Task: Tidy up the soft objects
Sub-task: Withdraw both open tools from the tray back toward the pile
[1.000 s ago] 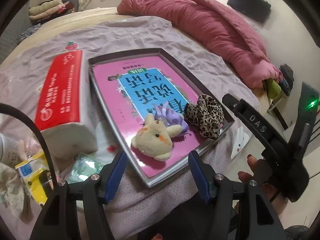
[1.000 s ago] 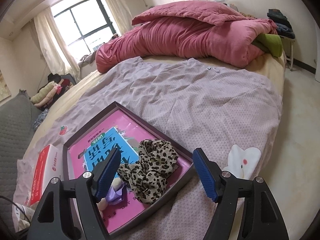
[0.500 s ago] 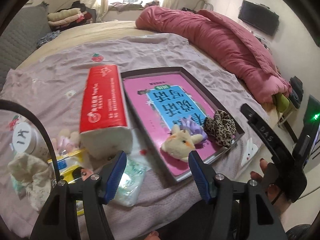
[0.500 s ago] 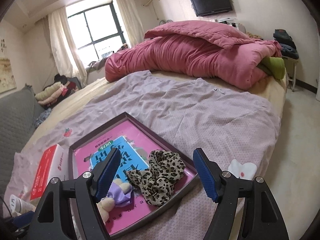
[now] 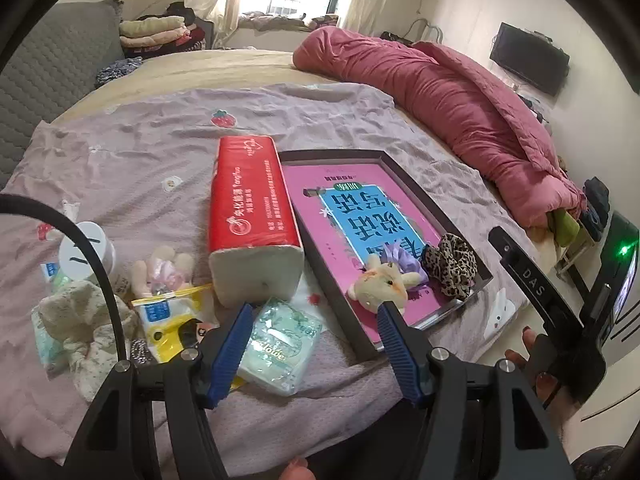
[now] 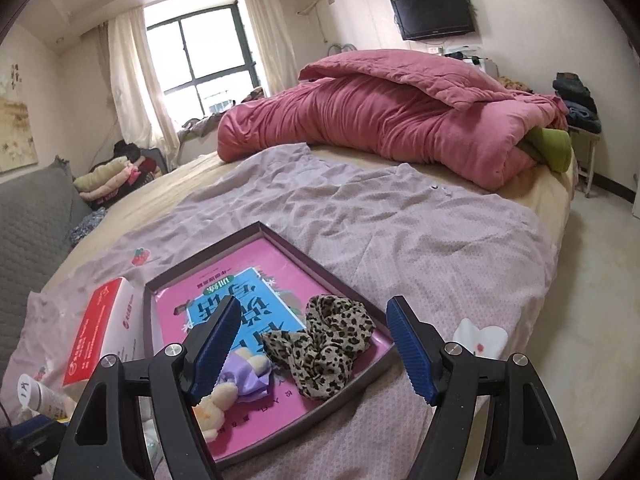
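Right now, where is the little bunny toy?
The bunny toy lies in the tray on the pink book, near its front edge, touching the purple bow, with the leopard scrunchie to its right.

plush (image 5: 382,286), scrunchie (image 5: 452,264) in tray (image 5: 404,172)

Leopard-print scrunchie (image 6: 324,344), cream plush bunny (image 5: 380,286) with a lilac bow, hot pink and blue book (image 5: 360,216), red tissue pack (image 5: 248,196), mauve dotted sheet (image 6: 400,216).
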